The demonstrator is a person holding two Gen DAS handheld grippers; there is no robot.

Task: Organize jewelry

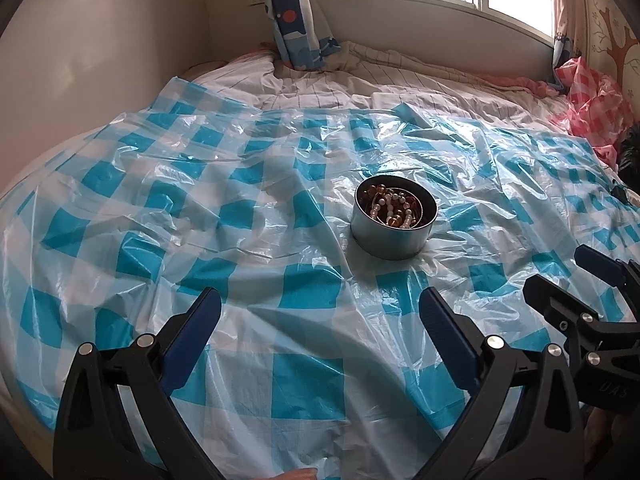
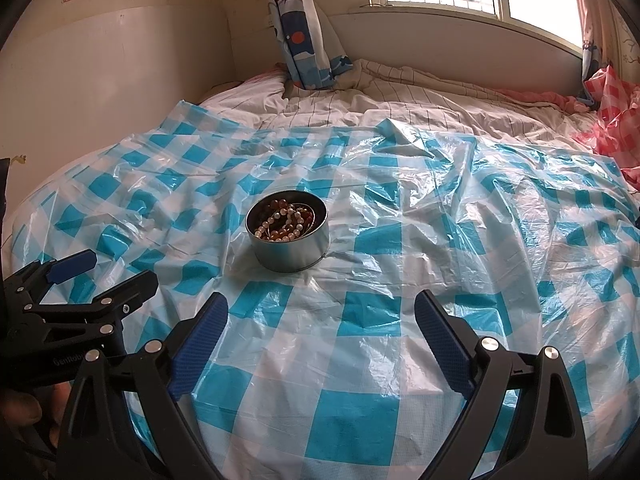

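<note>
Round metal tin sits upright on the blue-and-white checked plastic sheet spread over the bed, approx mid-sheet. Inside: bead jewelry, pearl-white and amber-brown strands tangled together; can't tell how many pieces.

Left gripper: tin lies ahead and a bit right of centre line, well apart from the blue-padded fingers. Fingers spread wide, empty, touching nothing visible.

Right gripper: tin ahead and left of centre, also well apart. Fingers released wide, nothing between them.

The 2 grippers sit side by side near the sheet's front edge; each shows in the other's view. Crumpled red-and-white checked plastic at far right, by the window wall.
</note>
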